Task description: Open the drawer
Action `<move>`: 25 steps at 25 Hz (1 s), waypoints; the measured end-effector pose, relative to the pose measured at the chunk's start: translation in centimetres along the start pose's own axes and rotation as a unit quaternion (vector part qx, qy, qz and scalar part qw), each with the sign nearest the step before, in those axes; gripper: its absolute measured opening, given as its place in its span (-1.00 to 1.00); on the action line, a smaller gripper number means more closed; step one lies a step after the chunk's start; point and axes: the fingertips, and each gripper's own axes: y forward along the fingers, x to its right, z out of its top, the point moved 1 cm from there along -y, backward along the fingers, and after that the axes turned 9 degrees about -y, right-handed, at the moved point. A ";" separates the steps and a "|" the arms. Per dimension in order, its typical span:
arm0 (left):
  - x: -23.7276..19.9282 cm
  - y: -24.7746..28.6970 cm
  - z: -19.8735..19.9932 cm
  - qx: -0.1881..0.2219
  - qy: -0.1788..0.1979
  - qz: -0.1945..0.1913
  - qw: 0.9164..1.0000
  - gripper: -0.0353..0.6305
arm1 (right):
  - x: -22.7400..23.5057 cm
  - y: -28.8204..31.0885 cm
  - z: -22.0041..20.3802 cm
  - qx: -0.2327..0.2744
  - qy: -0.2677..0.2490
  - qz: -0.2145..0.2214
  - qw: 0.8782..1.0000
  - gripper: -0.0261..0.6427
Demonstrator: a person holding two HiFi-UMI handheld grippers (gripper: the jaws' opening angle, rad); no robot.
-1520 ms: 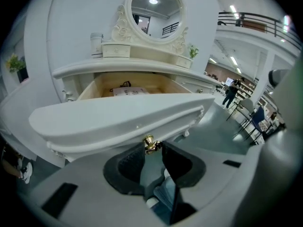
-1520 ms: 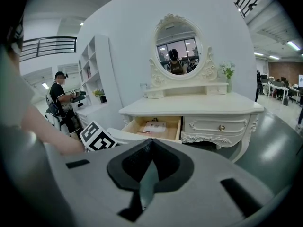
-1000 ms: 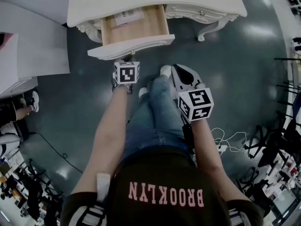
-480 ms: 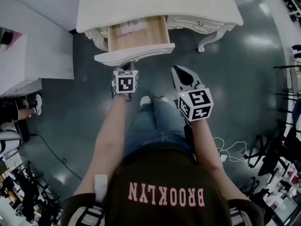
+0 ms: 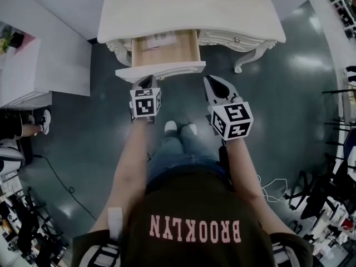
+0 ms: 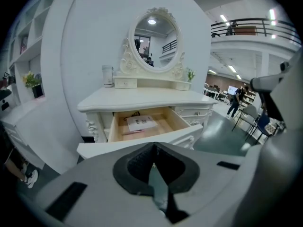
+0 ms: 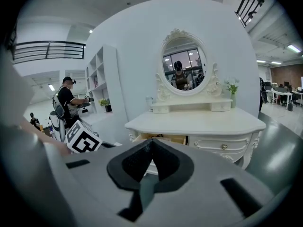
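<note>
The white dressing table point(image 5: 222, 15) stands ahead of me, and its left drawer point(image 5: 164, 50) is pulled out. In the left gripper view the drawer point(image 6: 163, 123) shows a wooden inside with a booklet point(image 6: 140, 122) lying in it. My left gripper point(image 5: 146, 80) hangs just in front of the drawer's white front point(image 5: 160, 70), shut and empty, apart from it. My right gripper point(image 5: 213, 81) is beside it, in front of the closed right drawer point(image 5: 236, 39), also shut on nothing. Both pairs of jaws meet at their tips: the left gripper point(image 6: 153, 145) and the right gripper point(image 7: 151, 142).
An oval mirror point(image 6: 154, 38) and a jar point(image 6: 108, 75) stand on the table top. A white cabinet point(image 5: 41, 65) is at the left. The person's shoes point(image 5: 179, 128) are on the dark floor; a curved table leg point(image 5: 247, 57) and cables point(image 5: 275, 183) lie to the right.
Both grippers have risen and come back from the drawer front; the left one was at the drawer's knob and is now clear of it. The drawer stays open.
</note>
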 end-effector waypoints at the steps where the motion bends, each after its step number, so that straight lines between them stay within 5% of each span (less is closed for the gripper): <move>1: 0.0 -0.3 0.5 0.008 -0.003 0.001 1.000 -0.88 | 0.1 0.0 0.3 0.003 -0.004 0.001 1.000 -0.93; 13: 0.2 -4.6 7.0 0.101 -0.008 0.007 0.995 -0.88 | 2.1 -0.1 5.7 0.062 -0.036 -0.005 0.997 -0.93; 25: 0.4 -9.4 16.7 0.213 0.014 0.000 0.977 -0.88 | 4.0 -0.9 13.0 0.140 -0.054 -0.021 0.988 -0.93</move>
